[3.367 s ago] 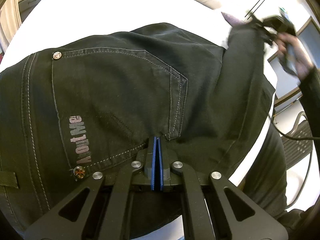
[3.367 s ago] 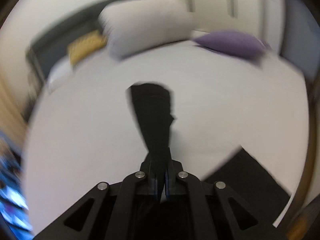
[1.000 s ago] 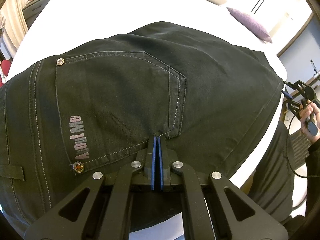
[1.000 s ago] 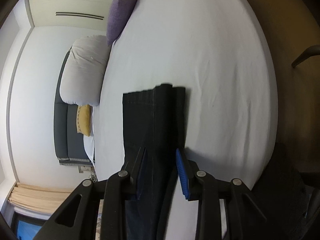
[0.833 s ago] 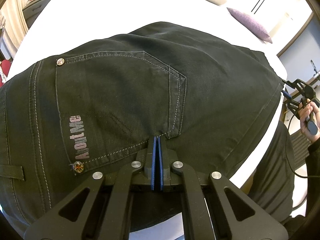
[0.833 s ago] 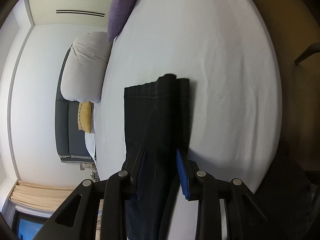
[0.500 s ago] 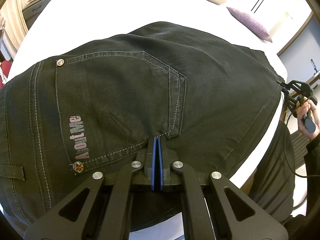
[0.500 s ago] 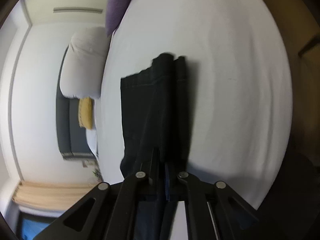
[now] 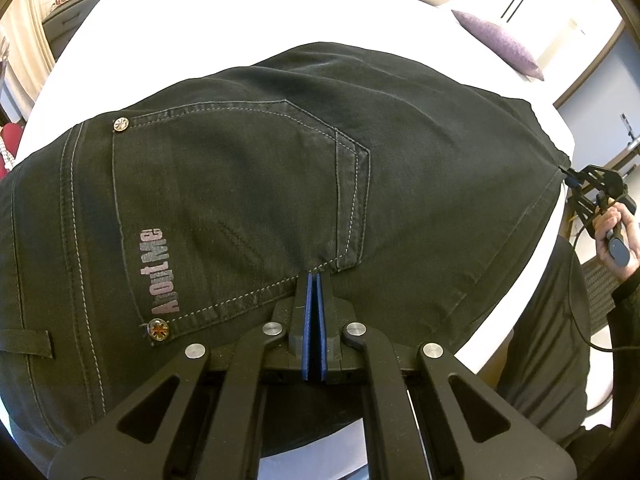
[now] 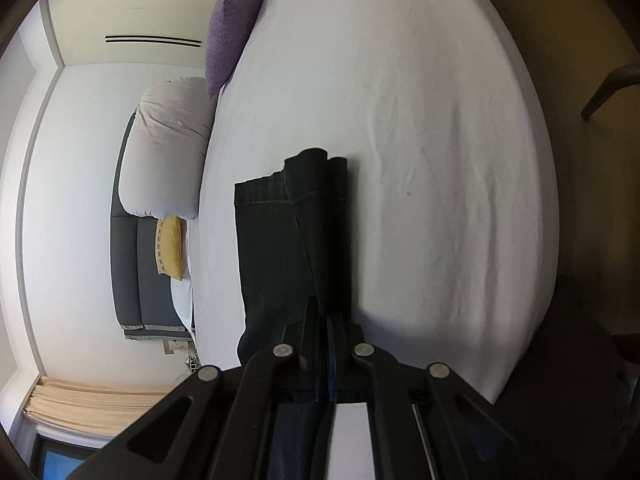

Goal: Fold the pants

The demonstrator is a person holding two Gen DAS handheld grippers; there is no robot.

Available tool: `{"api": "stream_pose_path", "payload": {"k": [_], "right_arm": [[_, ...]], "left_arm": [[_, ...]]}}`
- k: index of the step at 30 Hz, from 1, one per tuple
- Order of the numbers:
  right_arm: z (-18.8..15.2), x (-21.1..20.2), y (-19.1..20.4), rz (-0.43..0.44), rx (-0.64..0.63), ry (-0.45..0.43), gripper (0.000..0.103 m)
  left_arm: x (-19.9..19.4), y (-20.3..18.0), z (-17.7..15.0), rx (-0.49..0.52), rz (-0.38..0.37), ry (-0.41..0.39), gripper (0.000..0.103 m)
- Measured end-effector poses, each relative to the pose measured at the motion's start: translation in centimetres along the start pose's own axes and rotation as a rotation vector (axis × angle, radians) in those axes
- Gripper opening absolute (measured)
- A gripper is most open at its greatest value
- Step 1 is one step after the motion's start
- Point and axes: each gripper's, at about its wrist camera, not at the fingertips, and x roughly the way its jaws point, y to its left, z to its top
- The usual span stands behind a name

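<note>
Black jeans (image 9: 248,184) lie spread on the white bed (image 9: 240,12), back pocket up. My left gripper (image 9: 314,280) is shut, its blue pads together; the tips touch the cloth at the pocket's lower corner and no cloth shows between them. At the far right of the left wrist view, my right gripper (image 9: 570,178) pinches the end of the pant leg at the bed's edge. In the right wrist view the leg (image 10: 280,248) runs away from me to its hem. There my right gripper (image 10: 326,312) is shut on the folded edge of that leg.
A purple pillow (image 10: 232,28) and a white rolled duvet (image 10: 168,148) lie at the bed's head, beside a yellow cushion (image 10: 172,252) and a grey headboard (image 10: 128,280). A person's hand (image 9: 612,224) holds the right gripper. A chair arm (image 10: 608,88) stands past the mattress edge.
My right gripper's jaws stood apart around the pant leg a second ago and have since closed on its edge. The left gripper and the jeans under it have not moved.
</note>
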Motion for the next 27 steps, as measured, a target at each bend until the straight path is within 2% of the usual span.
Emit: {"api": "stream_pose_path", "payload": {"k": [4, 7, 9, 10, 11, 13, 18, 22, 27], "right_arm": [[0.1, 0.3, -0.6, 0.011, 0.037, -0.002, 0.003], [0.3, 0.6, -0.4, 0.013, -0.003, 0.015, 0.002], [0.5, 0.0, -0.5, 0.019, 0.011, 0.026, 0.007], [0.5, -0.5, -0.1, 0.001, -0.010, 0.019, 0.013], [0.1, -1.3, 0.8, -0.033, -0.063, 0.009, 0.028], [-1.1, -2.4, 2.6, -0.051, -0.151, 0.025, 0.038], [-8.8, -1.7, 6.3, 0.033, -0.314, 0.286, 0.038], [-15.1, 1.3, 6.3, 0.052, -0.297, 0.505, 0.039], [-20.8, 4.2, 6.0, 0.022, -0.307, 0.668, 0.040]], "left_arm": [[-0.2, 0.2, -0.3, -0.003, -0.004, 0.000, 0.002], [-0.5, 0.6, -0.6, -0.010, -0.013, -0.004, 0.002], [-0.7, 0.9, -0.8, -0.019, -0.024, -0.008, 0.002], [-0.8, 1.0, -0.9, -0.024, -0.029, -0.009, 0.002], [-0.9, 1.1, -1.1, -0.030, -0.034, -0.011, 0.002], [-1.1, 1.5, -1.4, -0.037, -0.045, -0.017, 0.002], [-1.2, 2.0, -1.7, -0.046, -0.058, -0.023, 0.002], [-1.3, 2.2, -2.0, -0.048, -0.064, -0.029, 0.002], [-1.7, 2.7, -2.3, -0.058, -0.080, -0.036, 0.002]]}}
